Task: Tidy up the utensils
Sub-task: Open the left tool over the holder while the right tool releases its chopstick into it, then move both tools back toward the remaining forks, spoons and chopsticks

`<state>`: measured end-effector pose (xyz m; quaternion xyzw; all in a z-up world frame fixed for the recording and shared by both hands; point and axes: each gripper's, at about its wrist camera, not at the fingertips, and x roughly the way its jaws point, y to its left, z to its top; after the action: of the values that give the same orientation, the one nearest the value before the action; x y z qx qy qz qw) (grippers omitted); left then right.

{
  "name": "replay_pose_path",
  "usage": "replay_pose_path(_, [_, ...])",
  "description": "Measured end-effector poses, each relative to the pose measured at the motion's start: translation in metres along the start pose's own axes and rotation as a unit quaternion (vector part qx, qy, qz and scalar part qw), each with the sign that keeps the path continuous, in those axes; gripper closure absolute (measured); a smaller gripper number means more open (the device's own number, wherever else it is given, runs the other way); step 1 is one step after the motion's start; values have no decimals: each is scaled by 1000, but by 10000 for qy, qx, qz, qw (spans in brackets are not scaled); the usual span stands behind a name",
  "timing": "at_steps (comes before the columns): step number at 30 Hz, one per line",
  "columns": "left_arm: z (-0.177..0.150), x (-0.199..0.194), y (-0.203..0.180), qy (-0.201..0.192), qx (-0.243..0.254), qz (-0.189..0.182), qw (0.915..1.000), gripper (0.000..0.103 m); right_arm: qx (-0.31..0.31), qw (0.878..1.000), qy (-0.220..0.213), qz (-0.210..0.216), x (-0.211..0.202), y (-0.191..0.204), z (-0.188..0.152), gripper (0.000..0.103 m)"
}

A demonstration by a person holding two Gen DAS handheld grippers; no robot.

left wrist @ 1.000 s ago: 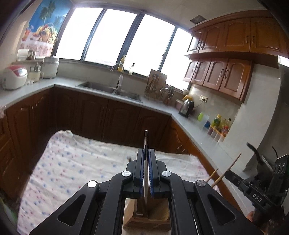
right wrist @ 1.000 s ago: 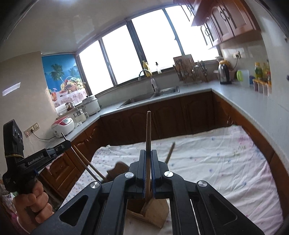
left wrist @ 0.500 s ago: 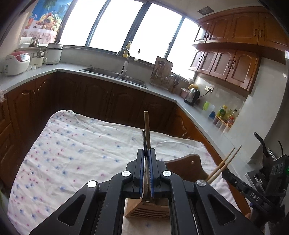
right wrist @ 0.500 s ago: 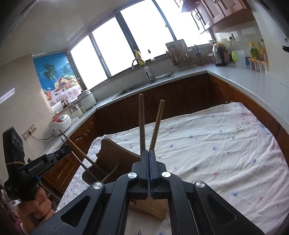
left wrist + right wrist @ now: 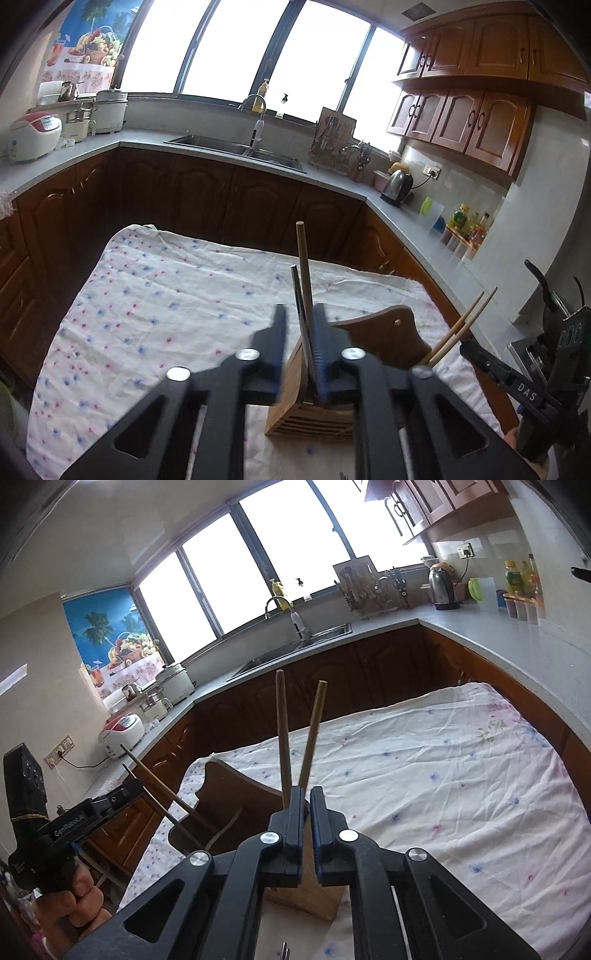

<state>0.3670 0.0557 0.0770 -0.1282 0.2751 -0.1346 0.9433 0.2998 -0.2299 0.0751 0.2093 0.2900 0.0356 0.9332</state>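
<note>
Both tools opening. Left tool (image 5: 300, 339): wooden-handled utensils (image 5: 303, 273) between the jaws, standing in wooden holder (image 5: 310, 421) on table (image 5: 147, 295). Right tool (image 5: 307, 812): chopsticks (image 5: 282, 738) released, likewise slotted. Placement judged nearly complete; withdrawal pending.

We look down along each gripper's black fingers, close above the slatted wooden utensil holder (image 5: 308, 421) (image 5: 314, 897) at lower centre; both views share the flowered white tablecloth (image 5: 166, 306) (image 5: 424, 775).
</note>
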Motion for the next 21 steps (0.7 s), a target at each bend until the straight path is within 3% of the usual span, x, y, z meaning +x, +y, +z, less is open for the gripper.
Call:
replay_pose_path(3, [-3,-6,-1,-1,44,50,10000,78,48,10000,-43,-14,-7,-3,-4,57])
replay_pose_path(6, [-7,-12,-2,49,63,106,9999,66,53,10000,-49,-32,-15,-5,-9,54])
replay_pose_path(7, [-8,-14,-2,44,64,113,9999,64,61,10000,-38,-35,-17,-5,-10,47])
replay_pose_path(9, [-12,-22,-1,19,31,207,9998,49,91,9999,-77,-35,-25,-5,-13,32])
replay_pose_path(13, [-24,-41,0,-7,38,394,9992,26,156,9998,-145,0,-39,-6,-19,16])
replay_pose_path(14, [-26,-44,-1,2,50,439,9990,21,165,9997,-152,14,-43,-6,-21,16])
replay_pose_path(21, [-47,-78,-3,128,66,445,9989,21,155,9997,-190,84,-65,0,-32,12])
